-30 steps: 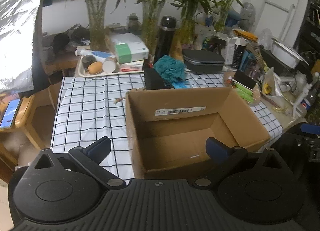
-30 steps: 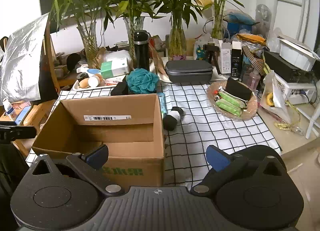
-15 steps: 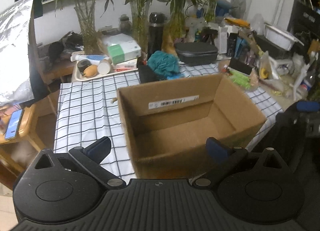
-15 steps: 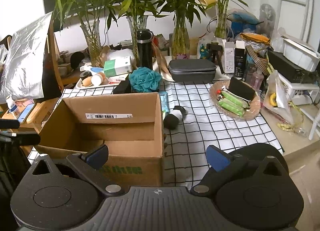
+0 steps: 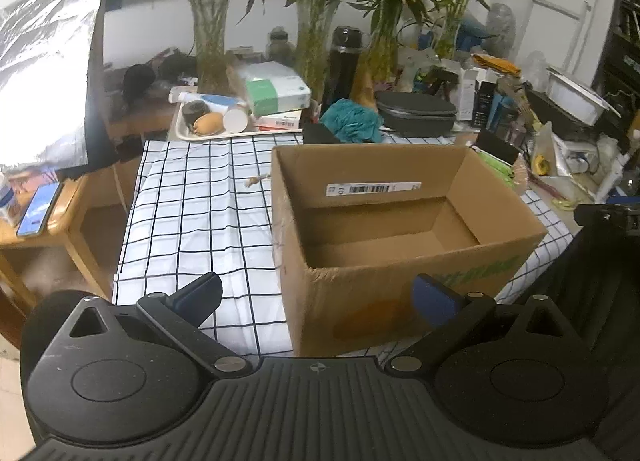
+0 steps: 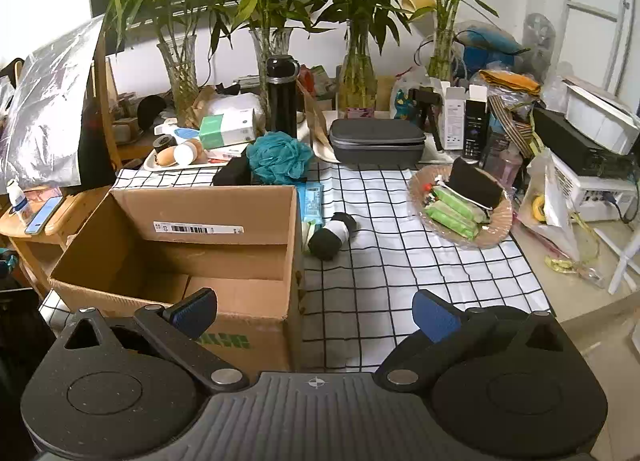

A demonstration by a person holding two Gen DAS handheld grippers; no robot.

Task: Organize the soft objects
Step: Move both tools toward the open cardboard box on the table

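Observation:
An open, empty cardboard box stands on the checked tablecloth; it also shows in the right wrist view. A teal bath pouf lies behind the box, also seen in the left wrist view. A rolled black-and-white sock lies right of the box. My left gripper is open and empty in front of the box's near wall. My right gripper is open and empty, near the box's front right corner.
Glass vases with bamboo, a black flask, a grey case and a tray of small items crowd the back. A basket with green packets sits right. A wooden side table with a phone stands left.
My left gripper has pulled back from above the box to in front of it and shifted left. The right gripper has barely moved. Both stay open.

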